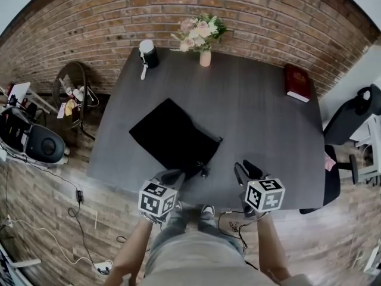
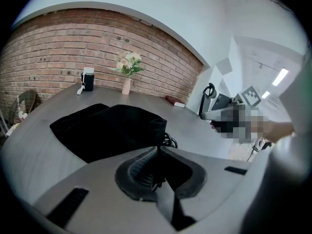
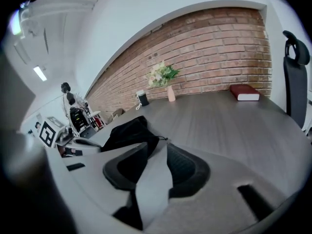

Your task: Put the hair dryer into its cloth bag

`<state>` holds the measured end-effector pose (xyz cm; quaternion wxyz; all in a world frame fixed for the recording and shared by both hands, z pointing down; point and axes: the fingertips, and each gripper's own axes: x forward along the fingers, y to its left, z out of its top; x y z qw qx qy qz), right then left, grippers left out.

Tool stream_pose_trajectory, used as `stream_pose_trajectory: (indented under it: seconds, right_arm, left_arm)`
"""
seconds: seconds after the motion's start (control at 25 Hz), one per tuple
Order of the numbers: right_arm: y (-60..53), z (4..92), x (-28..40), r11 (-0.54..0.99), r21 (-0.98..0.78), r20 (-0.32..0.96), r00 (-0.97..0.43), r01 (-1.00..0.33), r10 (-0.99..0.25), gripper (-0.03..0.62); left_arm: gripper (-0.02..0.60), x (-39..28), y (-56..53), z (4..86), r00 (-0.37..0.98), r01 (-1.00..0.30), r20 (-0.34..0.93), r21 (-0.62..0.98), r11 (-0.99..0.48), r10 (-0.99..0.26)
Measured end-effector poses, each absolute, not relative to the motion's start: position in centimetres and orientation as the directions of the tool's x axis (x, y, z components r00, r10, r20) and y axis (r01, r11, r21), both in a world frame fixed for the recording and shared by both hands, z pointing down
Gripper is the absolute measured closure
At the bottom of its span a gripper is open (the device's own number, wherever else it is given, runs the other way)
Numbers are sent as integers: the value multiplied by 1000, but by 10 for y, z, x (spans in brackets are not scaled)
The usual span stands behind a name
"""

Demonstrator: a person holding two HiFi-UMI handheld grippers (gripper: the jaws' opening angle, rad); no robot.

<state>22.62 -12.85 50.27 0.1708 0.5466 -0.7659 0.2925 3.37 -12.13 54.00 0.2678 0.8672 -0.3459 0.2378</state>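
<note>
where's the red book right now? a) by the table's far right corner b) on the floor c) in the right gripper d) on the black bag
a: the red book lies on the table by its far right corner, well apart from the black bag.

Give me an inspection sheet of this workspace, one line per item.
Surface: dark grey table.
Job's things: black cloth bag lies near the front edge and bulges; hair dryer not seen, possibly inside.
Clutter: flower vase, black-and-white canister and red book, all along the far edge.
Grippers: left claw shut on the bag's near edge; right claw open, nothing in it, just right of the bag.
Cables: drawstring at the bag's mouth by the left claw; loose cables on the floor.
Surroundings: brick wall, office chair, equipment at left.
</note>
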Motion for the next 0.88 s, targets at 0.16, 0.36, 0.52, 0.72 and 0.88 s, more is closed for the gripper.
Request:
stream_pose_trajectory:
  seconds: [0.16, 0.36, 0.52, 0.72, 0.88]
  right_arm:
    - [-126, 495, 244, 152, -255, 560, -274, -955, -782, 499]
    - [-127, 490, 255, 81, -250, 544, -209, -965, -813, 549]
    - [-131, 484, 266, 16, -242, 526, -145, -970, -838, 594]
    - [-139, 472, 271, -15, -240, 497, -110, -971, -861, 594]
    - [-144, 461, 274, -24, -234, 473, -92, -972, -876, 594]
  left_arm:
    - [568, 33, -116, 550, 662, -719, 614, 357, -597, -430]
    - [568, 30, -116, 555, 686, -706, 600, 411, -576, -413]
    - [568, 28, -121, 544, 699, -700, 563, 408, -586, -442]
    - [566, 21, -122, 515, 745, -658, 494, 430, -619, -448]
    - [566, 6, -132, 483, 741, -667, 438, 392, -634, -509]
